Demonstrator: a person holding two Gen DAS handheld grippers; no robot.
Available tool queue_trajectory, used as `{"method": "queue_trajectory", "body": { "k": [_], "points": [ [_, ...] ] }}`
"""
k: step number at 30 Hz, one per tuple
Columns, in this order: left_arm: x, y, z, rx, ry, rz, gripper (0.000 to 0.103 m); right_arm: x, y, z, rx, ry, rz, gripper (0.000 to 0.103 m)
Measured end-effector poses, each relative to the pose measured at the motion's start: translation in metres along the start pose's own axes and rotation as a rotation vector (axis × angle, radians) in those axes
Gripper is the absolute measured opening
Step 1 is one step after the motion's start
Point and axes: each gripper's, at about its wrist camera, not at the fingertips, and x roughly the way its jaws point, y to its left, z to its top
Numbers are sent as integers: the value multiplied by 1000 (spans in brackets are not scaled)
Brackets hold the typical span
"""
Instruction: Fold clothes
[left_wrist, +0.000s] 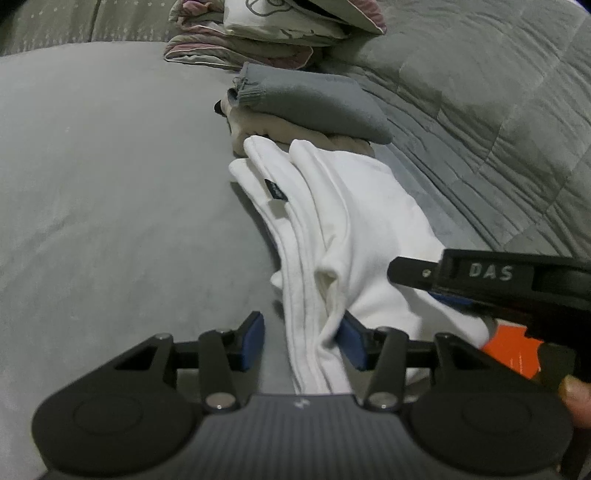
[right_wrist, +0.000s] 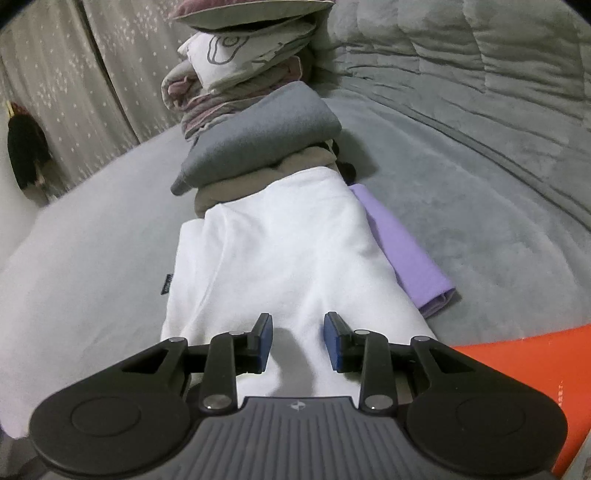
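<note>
A grey bedspread (left_wrist: 92, 192) carries everything, bare along its left side. Toward the middle, the left gripper (left_wrist: 301, 343) points down at the near end of a white garment (left_wrist: 343, 221), its blue pads (left_wrist: 253, 341) parted: a bunched ridge of the cloth rises between them, the right pad touching the fabric and the left pad clear of it — nothing is clamped. The garment runs lengthwise away from the grippers, a small dark label (left_wrist: 275, 190) on its left edge, and its far end meets a stack of folded clothes: a grey piece (left_wrist: 314, 103) on top of a beige one (left_wrist: 288, 134), with patterned bedding (left_wrist: 266, 33) piled behind at the far edge. The right gripper (right_wrist: 298, 341) hovers over the near end of the white garment, jaws apart and holding nothing. Just right of the garment lies a folded lilac piece (right_wrist: 402, 243), partly tucked under it — further right, a quilted grey blanket (right_wrist: 480, 92).
</note>
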Motion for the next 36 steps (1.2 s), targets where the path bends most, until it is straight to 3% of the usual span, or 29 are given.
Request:
{"method": "queue_trajectory", "body": {
  "k": [1, 4, 6, 8, 11, 14, 16, 17, 18, 22, 23, 27, 32, 36],
  "points": [
    [-4, 1, 2, -2, 7, 1, 48, -1, 4, 0, -16, -3, -5, 35],
    [-28, 8, 6, -7, -23, -2, 50, -10, 16, 2, -55, -29, 1, 60],
    [-47, 14, 8, 23, -45, 57, 46, -17, 24, 1, -71, -60, 2, 77],
    [-63, 23, 10, 52, -66, 116, 46, -23, 30, 1, -72, -92, -26, 83],
    [-83, 48, 13, 10, -76, 117, 46, -32, 32, 3, -22, -143, -45, 83],
    [-102, 66, 12, -1, -79, 120, 48, -41, 33, 6, 15, -169, 0, 82],
    [-115, 74, 13, 8, -90, 135, 49, -43, 39, 6, 9, -160, 22, 72],
    [-121, 79, 13, 8, -94, 144, 51, -43, 42, 5, 3, -153, 31, 54],
    [-126, 84, 14, 2, -98, 151, 54, -43, 45, 4, 1, -144, 29, 43],
    [-151, 99, 15, -6, -117, 178, 61, -44, 61, 0, -28, -139, 8, 42],
    [-157, 101, 15, 5, -119, 188, 62, -47, 66, 0, -39, -151, 5, 46],
    [-182, 111, 14, 39, -131, 236, 71, -54, 91, -4, -80, -168, -1, 81],
    [-212, 131, 13, 52, -169, 307, 79, -59, 128, -20, -84, -163, 21, 95],
    [-226, 155, 9, 30, -180, 348, 93, -55, 166, -44, -119, -118, 79, 100]
  ]
}}
